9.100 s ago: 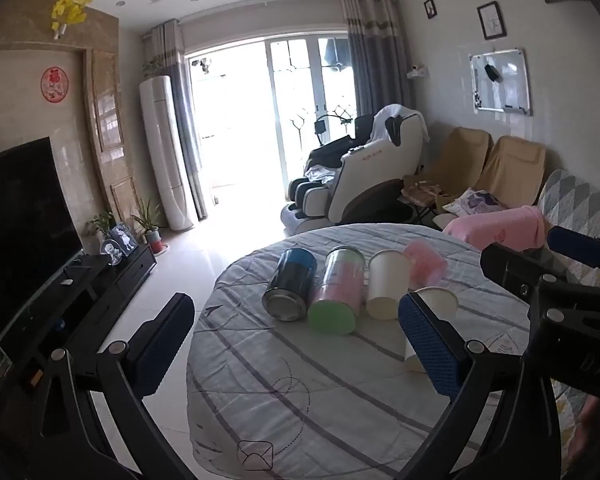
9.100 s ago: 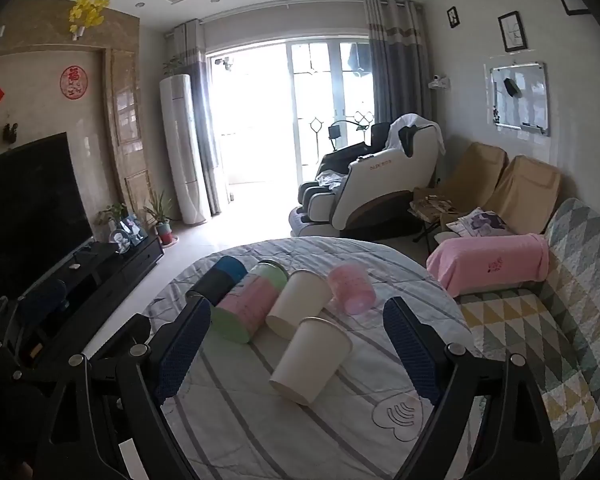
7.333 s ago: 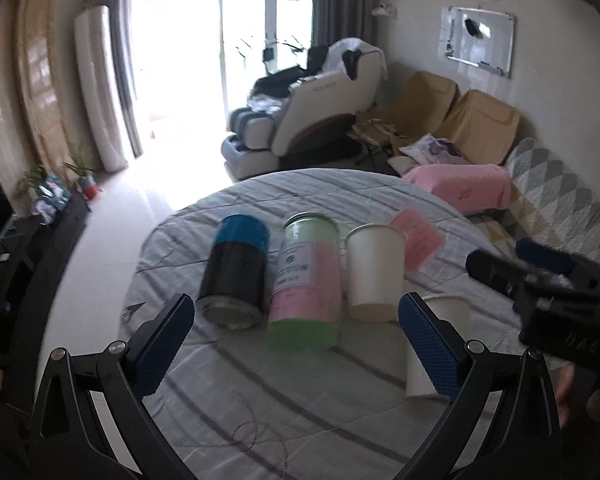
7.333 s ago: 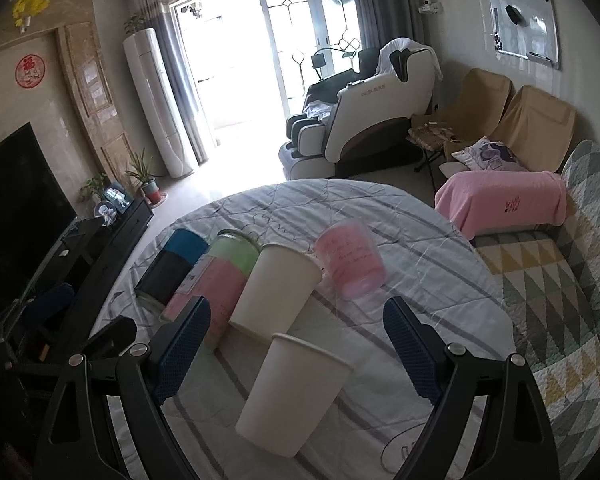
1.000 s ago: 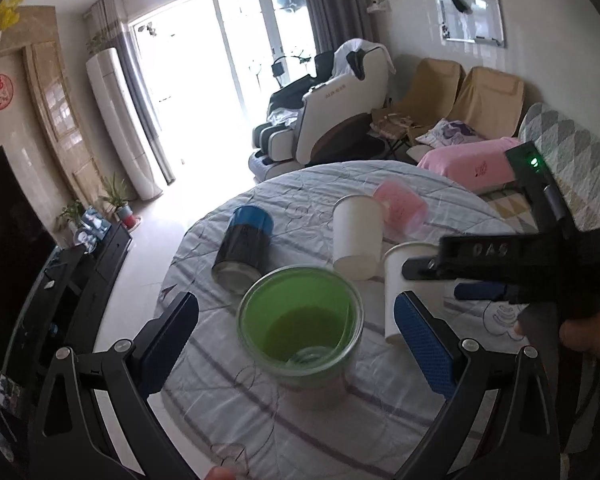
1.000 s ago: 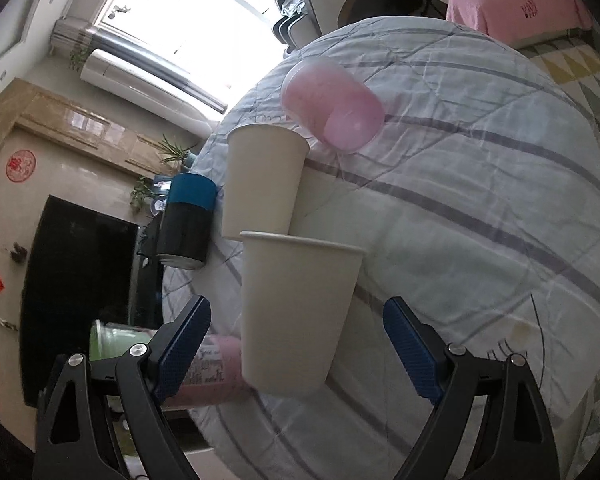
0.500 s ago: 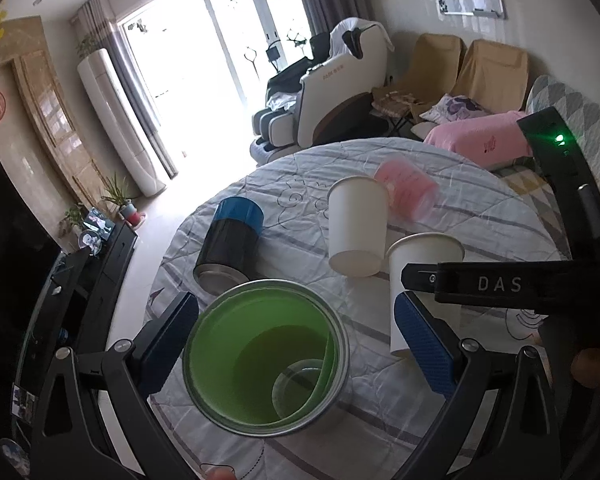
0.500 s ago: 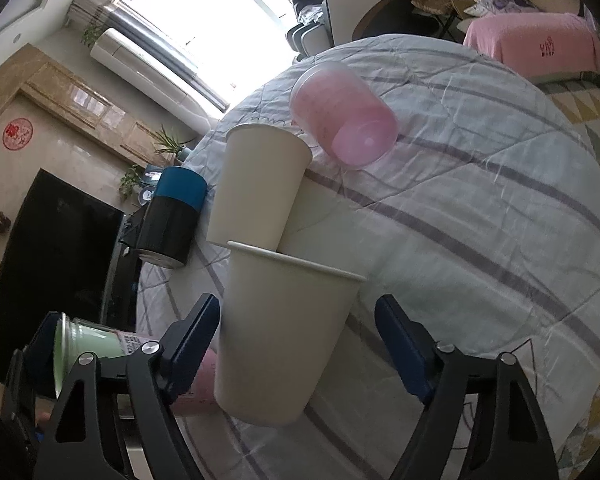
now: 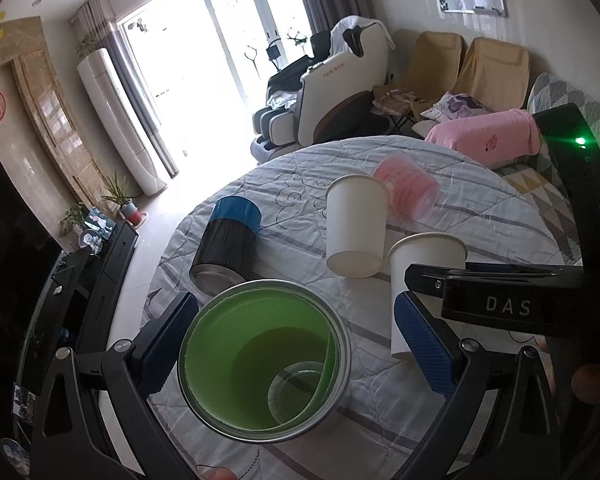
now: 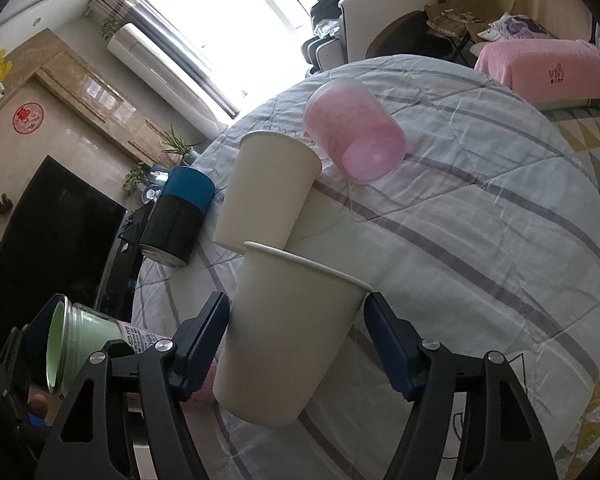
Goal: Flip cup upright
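Observation:
A green-lined tin cup [image 9: 260, 360] stands upright between the jaws of my left gripper [image 9: 296, 340], which are wide apart, the left pad close to it. It also shows in the right wrist view [image 10: 84, 356]. My right gripper [image 10: 300, 336] is shut on a white paper cup [image 10: 288, 332], mouth up; the same cup shows in the left wrist view [image 9: 424, 268]. A second white paper cup [image 9: 354, 224], a pink plastic cup [image 9: 406, 190] and a blue-and-black can [image 9: 228, 236] lie on their sides on the round table [image 9: 480, 208].
The table wears a grey striped cloth. A black TV stand [image 9: 92, 280] is to the left, a massage chair [image 9: 332, 88] behind, a sofa with a pink blanket [image 9: 488, 136] to the right.
My left gripper has drawn nearer above the green cup, so its mouth looks larger. My right gripper's jaws have narrowed onto the white paper cup, which now stands more upright.

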Available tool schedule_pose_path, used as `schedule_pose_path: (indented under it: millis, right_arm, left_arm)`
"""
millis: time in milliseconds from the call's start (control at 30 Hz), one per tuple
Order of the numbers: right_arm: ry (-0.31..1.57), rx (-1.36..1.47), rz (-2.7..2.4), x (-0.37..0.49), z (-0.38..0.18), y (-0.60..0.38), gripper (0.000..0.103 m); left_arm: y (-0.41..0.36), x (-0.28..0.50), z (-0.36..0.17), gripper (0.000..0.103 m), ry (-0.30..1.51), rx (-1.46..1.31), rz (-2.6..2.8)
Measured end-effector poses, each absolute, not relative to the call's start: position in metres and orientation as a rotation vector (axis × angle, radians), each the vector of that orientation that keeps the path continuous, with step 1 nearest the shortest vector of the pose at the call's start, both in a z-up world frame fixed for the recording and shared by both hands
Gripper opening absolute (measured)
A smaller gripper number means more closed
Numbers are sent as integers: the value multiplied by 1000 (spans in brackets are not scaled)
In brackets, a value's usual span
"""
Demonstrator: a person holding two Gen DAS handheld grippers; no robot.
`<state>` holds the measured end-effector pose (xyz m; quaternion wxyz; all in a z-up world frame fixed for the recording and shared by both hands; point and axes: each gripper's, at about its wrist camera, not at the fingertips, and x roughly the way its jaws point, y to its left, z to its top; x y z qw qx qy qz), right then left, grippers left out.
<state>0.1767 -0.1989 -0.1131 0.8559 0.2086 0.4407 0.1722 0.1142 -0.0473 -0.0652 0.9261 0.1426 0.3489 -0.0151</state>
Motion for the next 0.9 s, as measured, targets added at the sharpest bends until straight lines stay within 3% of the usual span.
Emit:
schedule_pose_path:
  millis: [900]
  right_arm:
    - [619,213,267,131,-98,-188,70]
  left_arm:
    - [-28,61,-40,100,609,326,-43]
